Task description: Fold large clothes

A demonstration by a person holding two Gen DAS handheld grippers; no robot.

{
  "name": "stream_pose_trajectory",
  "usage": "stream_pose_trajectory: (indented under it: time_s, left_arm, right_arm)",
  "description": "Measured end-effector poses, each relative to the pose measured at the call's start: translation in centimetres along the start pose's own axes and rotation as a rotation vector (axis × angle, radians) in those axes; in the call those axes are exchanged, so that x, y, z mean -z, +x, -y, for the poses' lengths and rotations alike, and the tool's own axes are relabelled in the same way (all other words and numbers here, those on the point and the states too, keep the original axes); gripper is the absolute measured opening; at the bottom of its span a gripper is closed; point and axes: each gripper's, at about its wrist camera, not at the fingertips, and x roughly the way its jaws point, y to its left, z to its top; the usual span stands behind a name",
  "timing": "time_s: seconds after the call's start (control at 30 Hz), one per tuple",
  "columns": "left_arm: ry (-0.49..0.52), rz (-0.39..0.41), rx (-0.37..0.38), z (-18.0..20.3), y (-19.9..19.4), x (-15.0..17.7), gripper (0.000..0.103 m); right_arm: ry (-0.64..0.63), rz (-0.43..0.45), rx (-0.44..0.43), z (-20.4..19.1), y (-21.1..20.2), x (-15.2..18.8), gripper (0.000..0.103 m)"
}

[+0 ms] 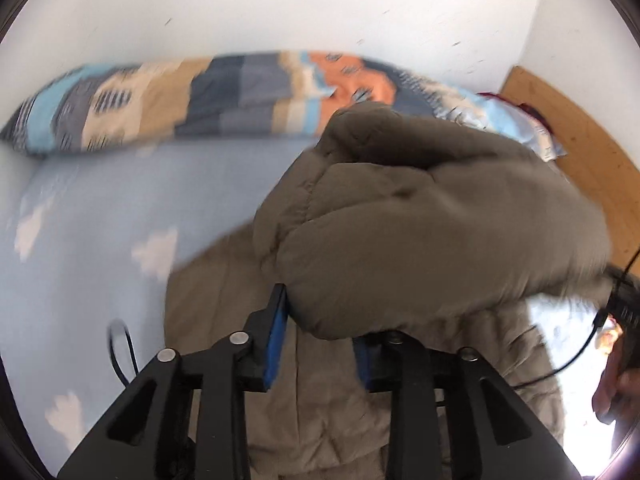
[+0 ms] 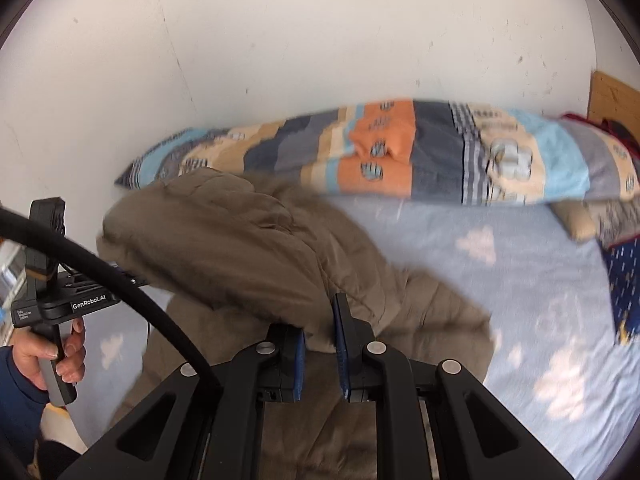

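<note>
A puffy olive-brown coat [image 1: 420,220] lies on a light blue bed sheet with white clouds [image 1: 100,220]. My left gripper [image 1: 320,340] is shut on a thick fold of the coat, held up over the flat part of the coat below. In the right wrist view, my right gripper [image 2: 320,356] is shut on another part of the coat [image 2: 240,248], whose lifted bulk drapes to the left. The left gripper's body [image 2: 60,300] shows there in a person's hand [image 2: 60,352], with its fingers hidden under the coat. Both views are blurred.
A long patterned pillow or rolled quilt [image 2: 400,152] in blue, orange and beige lies along the white wall. A wooden headboard [image 1: 580,140] stands at the right. A black cable [image 2: 120,280] arcs across the left, and more bedding [image 2: 624,288] sits at the right.
</note>
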Motion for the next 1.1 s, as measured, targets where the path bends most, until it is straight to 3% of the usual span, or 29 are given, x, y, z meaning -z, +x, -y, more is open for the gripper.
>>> stream_pose_trajectory:
  time_s: [0.13, 0.2, 0.27, 0.3, 0.33, 0.37, 0.4, 0.43, 0.57, 0.67, 0.73, 0.83, 0.93, 1.03, 1.07, 1.1]
  left_arm:
    - [-0.028, -0.091, -0.056, -0.3, 3.8, 4.8, 0.043]
    - [-0.021, -0.072, -0.07, 0.0, 3.5, 6.2, 0.045]
    - [0.005, -0.064, -0.07, 0.6, 2.1, 6.8, 0.062]
    - [0.021, -0.054, -0.056, 0.7, 0.9, 7.2, 0.066]
    - [0.033, -0.043, -0.049, 0.8, -0.1, 7.6, 0.072]
    - [0.047, -0.045, -0.04, 0.7, -1.2, 8.1, 0.075]
    - [0.052, -0.049, -0.027, 0.5, -2.0, 8.4, 0.075]
    - [0.053, -0.049, -0.011, 0.1, -3.1, 9.1, 0.075]
    - [-0.044, 0.017, 0.025, -2.2, -7.4, 10.9, 0.075]
    - [-0.086, 0.097, 0.002, -2.5, -10.0, 10.7, 0.075]
    - [-0.075, 0.146, -0.02, -2.0, -10.9, 9.8, 0.075]
    - [-0.065, 0.169, 0.006, -1.5, -10.6, 8.6, 0.076]
    - [-0.059, 0.179, -0.002, -1.6, -8.6, 8.0, 0.076]
    - [-0.063, 0.159, -0.031, -2.1, -6.0, 7.3, 0.076]
    - [-0.06, 0.153, -0.017, -2.2, -5.3, 6.7, 0.076]
    - [-0.055, 0.16, -0.014, -2.2, -4.9, 6.2, 0.076]
  right_arm:
    - [0.0, -0.091, 0.07, -0.4, 4.4, 6.9, 0.015]
    - [0.019, -0.15, 0.108, 0.1, 7.2, 10.2, 0.018]
    - [0.07, -0.157, 0.113, 1.0, 7.6, 11.7, 0.022]
    - [0.088, -0.165, 0.104, 1.3, 7.3, 11.6, 0.027]
    - [0.094, -0.173, 0.092, 1.4, 6.8, 11.3, 0.041]
    - [0.089, -0.182, 0.073, 1.2, 5.8, 10.9, 0.049]
    - [0.081, -0.18, 0.067, 1.0, 5.0, 10.8, 0.06]
    - [0.066, -0.17, 0.069, 0.7, 3.5, 10.8, 0.063]
    - [0.082, -0.166, 0.015, 0.4, -0.9, 11.9, 0.063]
    - [0.113, -0.122, -0.03, -0.5, -4.2, 11.6, 0.06]
    - [0.088, -0.08, -0.051, -1.9, -6.0, 10.3, 0.059]
    - [0.06, -0.043, -0.064, -4.5, -7.2, 7.1, 0.059]
    - [0.063, -0.037, -0.083, -6.6, -6.1, 4.0, 0.059]
    - [0.025, -0.047, -0.053, -8.6, -2.5, 1.2, 0.058]
    - [0.022, -0.059, -0.049, -9.0, -0.8, 0.7, 0.055]
    - [0.021, -0.064, -0.045, -9.2, 0.4, 0.7, 0.037]
